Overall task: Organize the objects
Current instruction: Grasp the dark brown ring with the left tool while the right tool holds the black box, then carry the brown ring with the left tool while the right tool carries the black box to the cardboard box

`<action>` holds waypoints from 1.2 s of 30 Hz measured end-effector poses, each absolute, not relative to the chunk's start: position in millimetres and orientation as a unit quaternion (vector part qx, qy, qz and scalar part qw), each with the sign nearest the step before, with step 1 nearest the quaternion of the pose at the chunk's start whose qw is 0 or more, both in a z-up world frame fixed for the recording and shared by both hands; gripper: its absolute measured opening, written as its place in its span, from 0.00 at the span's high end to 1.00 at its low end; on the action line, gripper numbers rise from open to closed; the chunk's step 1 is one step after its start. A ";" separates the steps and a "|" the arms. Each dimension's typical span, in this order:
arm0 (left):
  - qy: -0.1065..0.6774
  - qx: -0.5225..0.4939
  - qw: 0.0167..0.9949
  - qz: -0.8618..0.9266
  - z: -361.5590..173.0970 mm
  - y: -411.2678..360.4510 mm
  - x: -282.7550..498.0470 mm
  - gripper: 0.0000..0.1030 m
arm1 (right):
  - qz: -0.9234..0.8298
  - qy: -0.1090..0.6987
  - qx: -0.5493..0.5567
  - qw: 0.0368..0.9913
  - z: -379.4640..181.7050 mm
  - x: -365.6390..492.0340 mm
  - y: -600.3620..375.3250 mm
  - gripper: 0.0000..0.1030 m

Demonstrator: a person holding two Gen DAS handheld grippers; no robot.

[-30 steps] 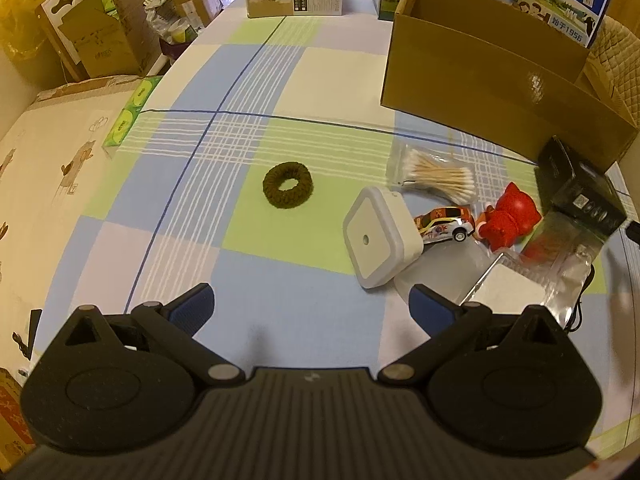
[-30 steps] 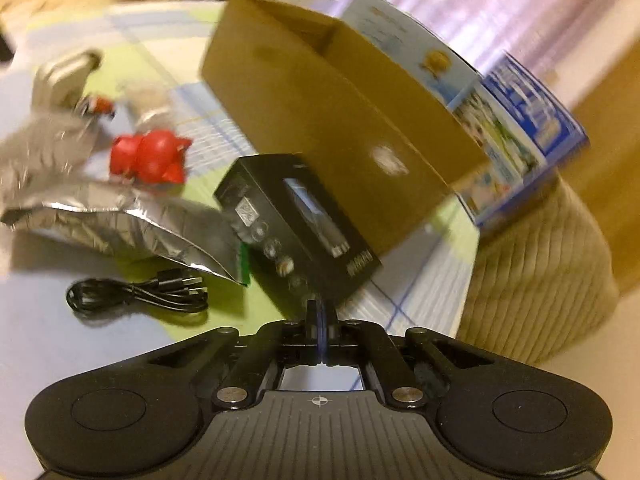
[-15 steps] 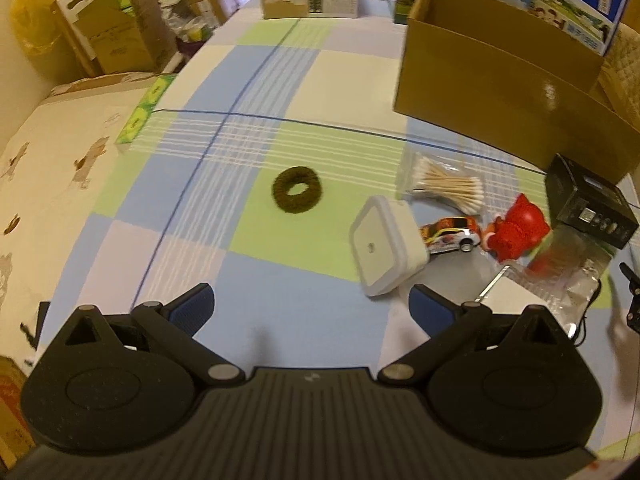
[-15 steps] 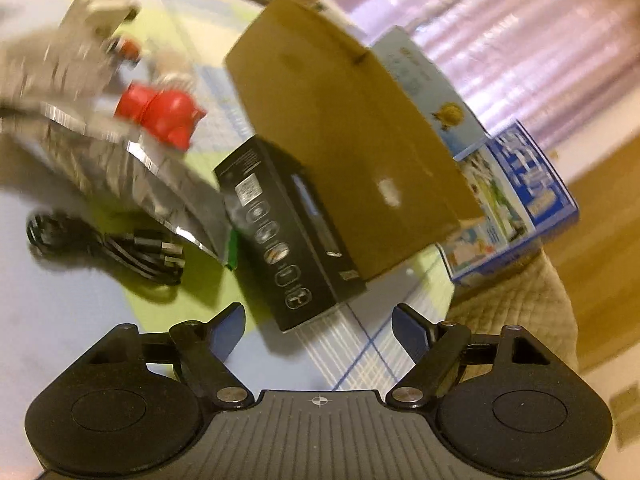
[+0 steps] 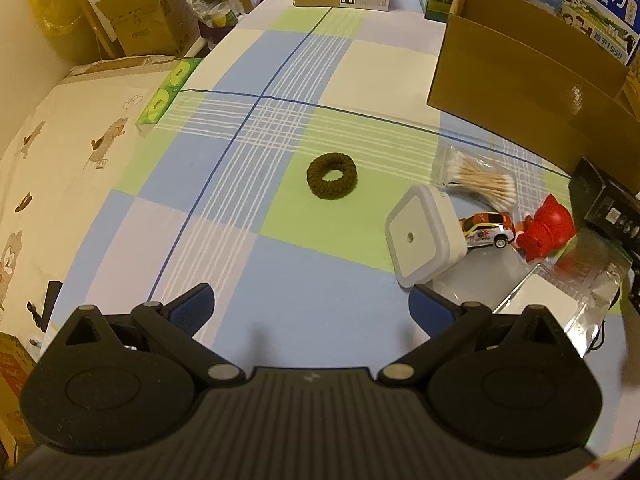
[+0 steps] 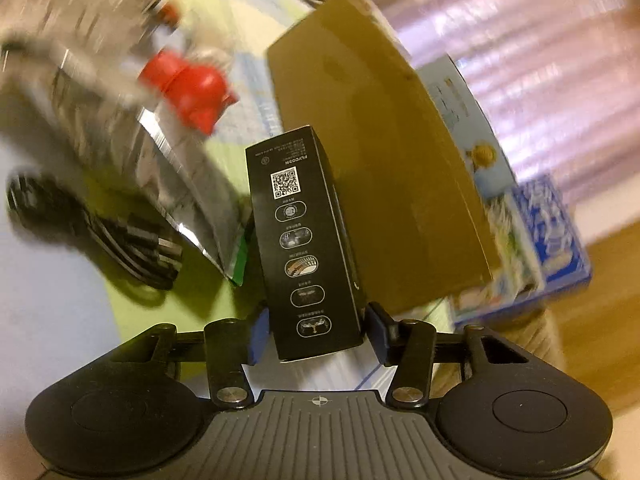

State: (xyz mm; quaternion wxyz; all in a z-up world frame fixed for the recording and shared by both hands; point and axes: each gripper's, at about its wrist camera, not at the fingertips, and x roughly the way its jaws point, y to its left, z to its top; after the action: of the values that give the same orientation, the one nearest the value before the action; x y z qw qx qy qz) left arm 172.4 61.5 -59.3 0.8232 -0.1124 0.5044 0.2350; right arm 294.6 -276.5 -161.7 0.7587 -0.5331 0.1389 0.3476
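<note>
My right gripper [image 6: 316,334] has its fingers around the near end of a black printed box [image 6: 308,240]; the pads sit at its two sides, closing on it. The box also shows at the right edge of the left wrist view [image 5: 604,204]. An open cardboard box [image 6: 384,152] stands just behind it, seen too in the left wrist view [image 5: 532,84]. My left gripper [image 5: 310,306] is open and empty above the checked cloth [image 5: 304,280]. Ahead of it lie a brown hair ring [image 5: 332,176], a white square device [image 5: 424,240], a toy car [image 5: 486,230], cotton swabs [image 5: 476,176] and a red figure [image 5: 546,228].
A foil bag [image 6: 120,112] and a coiled black cable [image 6: 120,240] lie left of the black box. A clear plastic pack [image 5: 560,296] lies at the right. Blue milk cartons [image 5: 592,4] stand behind the cardboard box. Cartons and clutter [image 5: 132,12] stand at the far left.
My right gripper went from shut to open, moved in on the black box and now has its fingers around the box's end. The left gripper drifted slightly and stayed open.
</note>
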 end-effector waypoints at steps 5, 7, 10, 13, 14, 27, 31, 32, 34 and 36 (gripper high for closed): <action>0.505 -0.109 0.827 0.221 -63.9 75.2 180.1 0.01 | 0.339 0.289 -0.360 0.819 -110.6 311.5 -290.5 0.55; 0.504 -0.101 0.832 0.208 -66.0 81.2 187.5 0.01 | 0.329 0.347 -0.287 0.830 -94.1 317.3 -297.0 0.56; 0.503 -0.081 0.841 0.182 -71.4 91.5 203.4 0.06 | 0.301 0.423 -0.184 0.834 -75.7 319.2 -309.9 0.60; 0.502 -0.057 0.848 0.161 -80.6 101.7 219.9 0.09 | 0.275 0.460 -0.112 0.837 -69.6 311.0 -319.9 0.60; 0.503 -0.051 0.849 0.152 -84.7 105.6 225.1 0.10 | 0.265 0.466 -0.100 0.838 -68.8 309.2 -321.1 0.59; 0.508 -0.032 0.856 0.089 -123.7 134.2 279.8 0.45 | 0.196 0.469 -0.073 0.858 -62.0 304.3 -320.0 0.43; 0.506 -0.039 0.859 0.070 -125.8 133.9 282.4 0.74 | 0.200 0.460 -0.089 0.860 -60.1 306.7 -310.8 0.41; 0.506 -0.037 0.859 0.067 -125.5 132.3 282.4 0.78 | 0.201 0.459 -0.095 0.860 -60.5 308.3 -307.4 0.41; 0.506 -0.042 0.859 0.066 -124.2 131.1 282.1 0.83 | 0.203 0.454 -0.114 0.860 -61.6 311.9 -300.1 0.41; 0.503 -0.048 0.860 0.070 -119.9 130.7 280.6 0.83 | 0.203 0.447 -0.136 0.861 -62.7 315.6 -292.9 0.41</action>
State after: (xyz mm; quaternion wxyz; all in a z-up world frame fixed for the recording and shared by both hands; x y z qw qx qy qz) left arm 280.6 130.7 -119.9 0.8600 -0.0477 0.5033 0.0700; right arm 315.6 -292.9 -62.7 0.8605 -0.1364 0.4467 0.2035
